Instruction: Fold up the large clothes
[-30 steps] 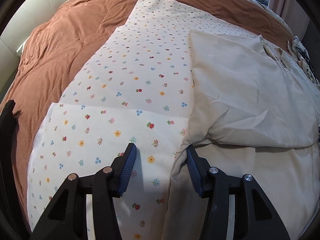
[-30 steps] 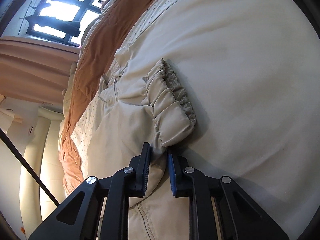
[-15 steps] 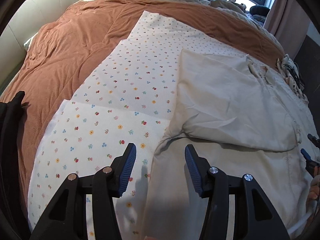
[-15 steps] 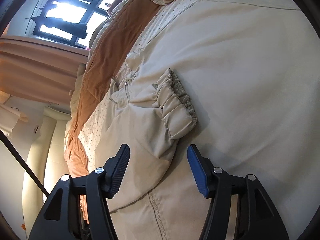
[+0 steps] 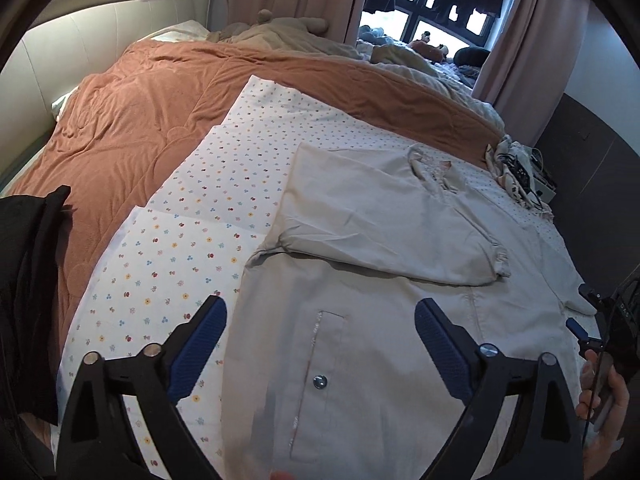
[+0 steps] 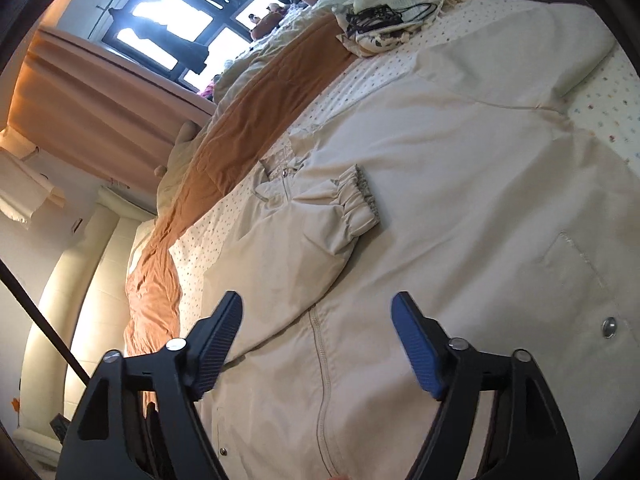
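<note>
- Left wrist view: the left gripper [image 5: 320,344] is opening wide above the beige jacket [image 5: 380,360], holding nothing.
- The right gripper [image 6: 318,340] is opening too, empty.
- The jacket lies flat on the flowery sheet [image 5: 192,216], one sleeve [image 6: 320,232] folded across, ready for more folding.

The jacket's [image 5: 360,360] hem runs off both views' bottom edges.

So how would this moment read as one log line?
left claw: opening, empty | right claw: opening, empty | jacket: flat on bed, one sleeve folded across
</note>
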`<state>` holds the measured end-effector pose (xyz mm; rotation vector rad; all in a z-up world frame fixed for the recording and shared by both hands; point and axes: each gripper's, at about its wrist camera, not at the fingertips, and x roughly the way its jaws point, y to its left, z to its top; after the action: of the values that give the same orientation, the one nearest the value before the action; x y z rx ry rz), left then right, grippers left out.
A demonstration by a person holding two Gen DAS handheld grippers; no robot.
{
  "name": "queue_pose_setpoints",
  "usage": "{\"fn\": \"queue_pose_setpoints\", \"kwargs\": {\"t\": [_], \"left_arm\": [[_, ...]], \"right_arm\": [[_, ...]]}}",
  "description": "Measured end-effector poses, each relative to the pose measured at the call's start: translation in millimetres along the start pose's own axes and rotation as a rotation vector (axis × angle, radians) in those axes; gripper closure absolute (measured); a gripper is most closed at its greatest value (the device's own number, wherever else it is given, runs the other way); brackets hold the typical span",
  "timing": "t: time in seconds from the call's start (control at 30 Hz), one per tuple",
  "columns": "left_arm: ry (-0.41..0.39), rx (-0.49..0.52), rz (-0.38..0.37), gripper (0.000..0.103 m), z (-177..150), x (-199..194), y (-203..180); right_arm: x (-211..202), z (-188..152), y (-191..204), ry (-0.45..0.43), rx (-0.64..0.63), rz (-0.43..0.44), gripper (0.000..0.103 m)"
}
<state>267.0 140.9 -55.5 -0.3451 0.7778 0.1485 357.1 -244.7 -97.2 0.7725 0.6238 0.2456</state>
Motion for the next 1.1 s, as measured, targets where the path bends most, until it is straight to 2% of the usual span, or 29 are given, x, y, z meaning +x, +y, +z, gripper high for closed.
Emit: {"fn": "queue_pose_setpoints", "kwargs": {"t": [0.13, 0.43, 0.57, 0.73, 0.83, 0.93, 1.1], "left_arm": [[-0.055, 0.0, -0.045, 0.0, -9.7, -28.9, -14.8], [-0.093, 0.026, -0.129, 0.0, -40.1, -63.8, -56.0], [-0.088, 0.04, -0.173, 0.0, -54.7, -73.6, -80.5], [-0.097, 0.065, -0.215, 0.0, -66.7, -92.5, -111.1], [-0.101, 0.079, -0.235, 0.0, -71.9, -101.7, -128.1], [-0.103, 0.104, -0.238, 0.0, -77.0, -106.9, -145.4], [-0.093, 0.141, -0.261, 0.0, -83.7, -111.1, -171.0]], "right_arm": [[-36.5, -9.6, -5.3, -0.039, -0.044, -0.026, 0.019], [-102.1, -35.4, -20.7, -0.043, -0.115, -0.074, 0.013], [-136.8, -36.9, -32.2, -0.066, -0.136, -0.109, 0.0], [-177.3, -34.0, -52.4, -0.112, -0.139, -0.15, 0.0], [-193.5, -34.7, -61.6, -0.105, -0.155, -0.172, 0.0], [-207.9, -32.5, -75.2, -0.063, -0.143, -0.125, 0.0], [-229.9, -25.4, -94.0, -0.093, -0.153, -0.153, 0.0]]}}
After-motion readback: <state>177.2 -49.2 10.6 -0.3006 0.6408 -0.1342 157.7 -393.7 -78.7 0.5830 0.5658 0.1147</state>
